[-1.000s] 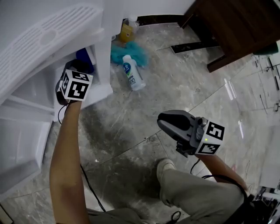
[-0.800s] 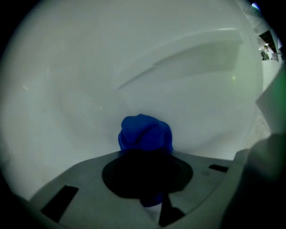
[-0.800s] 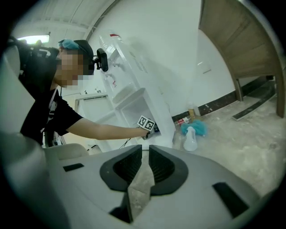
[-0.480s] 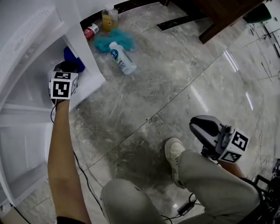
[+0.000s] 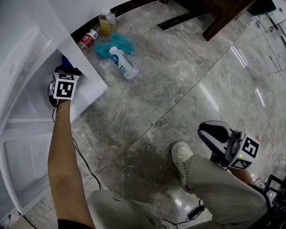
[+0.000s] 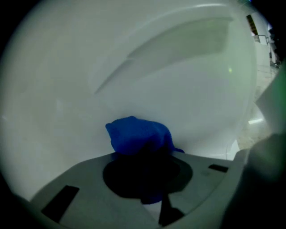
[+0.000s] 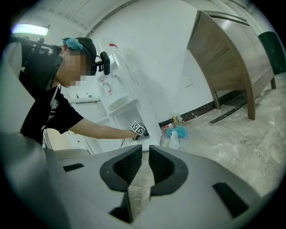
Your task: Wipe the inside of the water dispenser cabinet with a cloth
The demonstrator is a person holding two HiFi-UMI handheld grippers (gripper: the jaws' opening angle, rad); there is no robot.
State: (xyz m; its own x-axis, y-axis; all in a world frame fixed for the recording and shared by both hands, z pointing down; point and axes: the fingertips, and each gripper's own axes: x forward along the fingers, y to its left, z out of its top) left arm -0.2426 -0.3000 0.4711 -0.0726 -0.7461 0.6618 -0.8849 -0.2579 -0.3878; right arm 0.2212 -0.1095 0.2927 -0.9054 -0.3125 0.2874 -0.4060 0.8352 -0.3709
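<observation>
Grey marble floor (image 5: 178,89) fills the head view, with the white water dispenser cabinet (image 5: 87,67) at 10 o'clock and wooden furniture (image 5: 223,13) at 1 o'clock. A white bottle (image 5: 123,62) and a teal rag (image 5: 114,44) lie on the floor at 12 o'clock, just outside the cabinet.

Main change over the last second: the right gripper (image 5: 210,132) has swung out of the middle of the head view to 4 o'clock and now sits beside the person's bent knee (image 5: 210,179). Its fingers (image 7: 127,167) stand a narrow slit apart with nothing between them, only floor showing through. It looks parked and out of the job.

The left gripper (image 6: 146,166) has barely shifted. It is still reaching into the cabinet opening at 10 o'clock, and its fingers are clamped on the blue cloth (image 6: 138,134), which bunches out ahead of them. In the left gripper view the cloth sits at 6 o'clock against the white inner wall (image 6: 134,67) and looks to be touching it.

For the task, this reads as 1-handed wiping under way or about to start. The cloth is gripped and in place inside the cabinet, and only the left arm is working. Most of the inner surface in view is yet to be covered, as far as I can judge.
</observation>
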